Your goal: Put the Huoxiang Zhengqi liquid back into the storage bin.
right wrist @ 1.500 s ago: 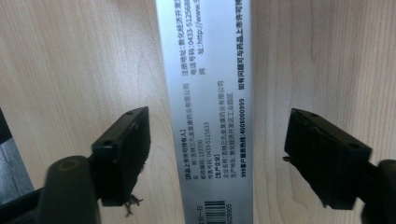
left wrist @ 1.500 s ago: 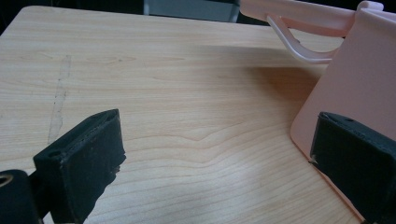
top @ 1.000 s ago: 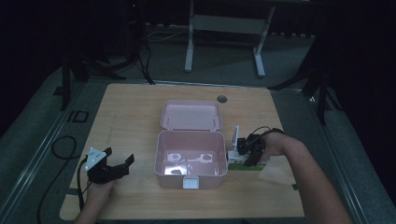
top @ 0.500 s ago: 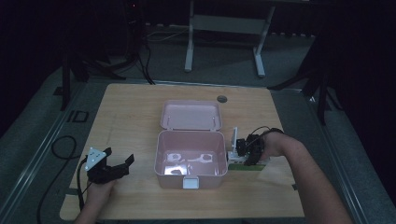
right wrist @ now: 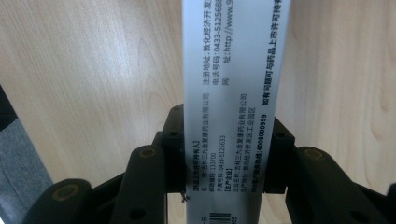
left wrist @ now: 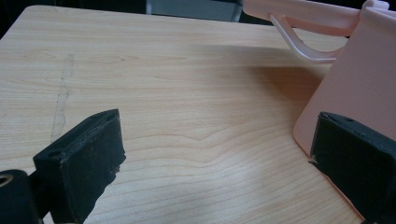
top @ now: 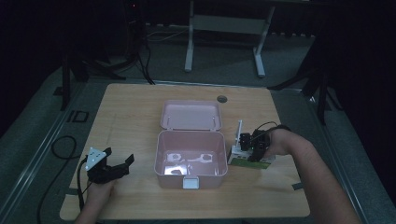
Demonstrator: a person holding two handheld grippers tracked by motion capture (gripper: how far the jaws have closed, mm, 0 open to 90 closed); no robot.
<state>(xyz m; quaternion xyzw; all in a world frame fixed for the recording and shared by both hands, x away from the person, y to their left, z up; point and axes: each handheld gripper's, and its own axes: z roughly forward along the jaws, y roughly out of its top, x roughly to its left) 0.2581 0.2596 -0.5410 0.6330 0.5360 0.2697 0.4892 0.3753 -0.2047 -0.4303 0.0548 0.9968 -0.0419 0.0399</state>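
Observation:
An open pink plastic box (top: 205, 179) stands mid-table, its lid (top: 190, 115) laid back behind it. Just right of it my right gripper (top: 248, 151) is shut on a white and green printed carton (top: 247, 163), held close above the tabletop. In the right gripper view the carton's white printed face (right wrist: 233, 70) runs up between the black fingers (right wrist: 173, 140), which press on both its sides. My left gripper (top: 120, 156) rests open near the table's front left. In the left gripper view its pads (left wrist: 84, 158) stand wide apart over bare wood, with the pink box wall (left wrist: 359, 84) beside the right pad.
The wooden table (top: 130, 107) has a round cable hole (top: 221, 99) at its far edge. A black cable (top: 60, 149) trails off the left side. Dark floor and a metal stand's legs (top: 224, 28) lie beyond the table.
My right gripper has risen slightly with the carton in its jaws. The left gripper has stayed where it was.

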